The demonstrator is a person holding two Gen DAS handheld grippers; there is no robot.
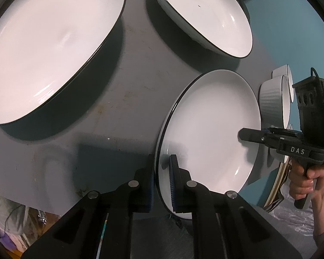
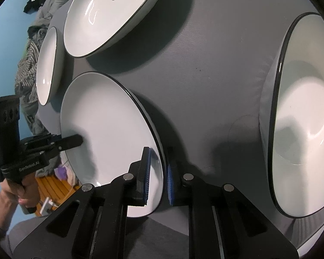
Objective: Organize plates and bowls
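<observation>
Grey tabletop (image 1: 123,99) is carrying white black-rimmed plates and bowls, with one plate being pinched at both sides.

Largest, a wide plate (image 1: 51,43) is lying at the left, a second plate (image 1: 207,15) farther back, and ribbed bowls (image 1: 274,101) are sitting near the table edge against the teal wall. The held plate (image 2: 110,133) is lying between them near the front edge; the left gripper (image 1: 162,181) is closing on its near rim, the right gripper (image 2: 157,172) is straddling the opposite rim, blue pads either side, apparently clamped. Glazed ceramic is likely stiff, heavy, slippery and chip-prone, so rim grips suit it. Open grey surface is lying between the dishes; neighbours are sitting near.
</observation>
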